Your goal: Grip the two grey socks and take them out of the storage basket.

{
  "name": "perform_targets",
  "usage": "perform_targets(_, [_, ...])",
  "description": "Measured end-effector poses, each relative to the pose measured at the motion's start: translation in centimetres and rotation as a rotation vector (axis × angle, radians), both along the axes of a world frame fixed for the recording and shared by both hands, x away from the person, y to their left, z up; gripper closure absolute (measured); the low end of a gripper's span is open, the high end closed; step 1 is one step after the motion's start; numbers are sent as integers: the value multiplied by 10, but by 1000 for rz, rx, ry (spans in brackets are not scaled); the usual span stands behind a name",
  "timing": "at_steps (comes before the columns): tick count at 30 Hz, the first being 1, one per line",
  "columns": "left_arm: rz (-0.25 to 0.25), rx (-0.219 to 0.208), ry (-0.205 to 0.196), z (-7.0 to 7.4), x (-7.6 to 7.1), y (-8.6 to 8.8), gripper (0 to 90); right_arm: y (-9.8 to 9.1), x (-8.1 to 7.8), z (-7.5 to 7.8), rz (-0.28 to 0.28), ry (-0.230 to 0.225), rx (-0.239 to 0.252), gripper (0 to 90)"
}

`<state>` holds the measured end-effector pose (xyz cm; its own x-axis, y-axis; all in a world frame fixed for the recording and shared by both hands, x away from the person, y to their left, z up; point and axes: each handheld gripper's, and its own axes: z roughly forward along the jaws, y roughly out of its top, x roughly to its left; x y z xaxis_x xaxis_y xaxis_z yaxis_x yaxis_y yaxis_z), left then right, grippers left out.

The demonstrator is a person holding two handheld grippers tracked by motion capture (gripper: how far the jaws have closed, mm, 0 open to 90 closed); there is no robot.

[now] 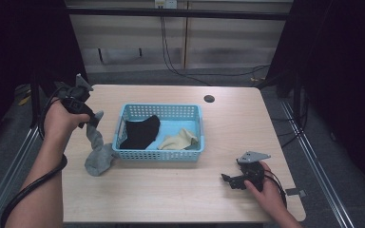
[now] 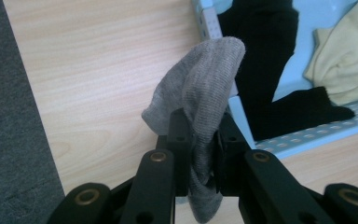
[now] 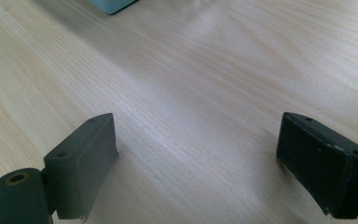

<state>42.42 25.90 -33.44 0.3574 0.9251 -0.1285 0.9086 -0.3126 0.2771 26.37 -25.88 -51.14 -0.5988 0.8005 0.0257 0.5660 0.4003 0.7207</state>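
My left gripper (image 1: 94, 118) is shut on a grey sock (image 1: 97, 152) and holds it up left of a light blue basket (image 1: 160, 155). The sock's lower end rests crumpled on the table against the basket's left wall. In the left gripper view the grey sock (image 2: 200, 88) is pinched between the two black jaws of my left gripper (image 2: 200, 140). A black sock (image 1: 140, 132) and a cream sock (image 1: 178, 140) lie inside the basket. My right gripper (image 1: 227, 180) rests low on the table at the front right, and in its own view the right gripper (image 3: 196, 154) stands open over bare wood.
The wooden table (image 1: 228, 128) has a round dark cable hole (image 1: 209, 99) at the back. Metal rails and dark floor flank the table on both sides. A corner of the basket (image 3: 114, 5) lies far beyond the right jaws.
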Motion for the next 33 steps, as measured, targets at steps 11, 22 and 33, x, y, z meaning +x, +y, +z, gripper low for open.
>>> perform_targets(11, [4, -9, 16, -34, 0, 0, 781, 0, 0, 0, 0, 1, 0, 114])
perform_targets(22, [13, -2, 40, -69, -3, 0, 763, 0, 0, 0, 2, 1, -3, 114])
perform_targets(33, [15, 3, 35, -78, -4, -1, 709, 0, 0, 0, 2, 0, -3, 115])
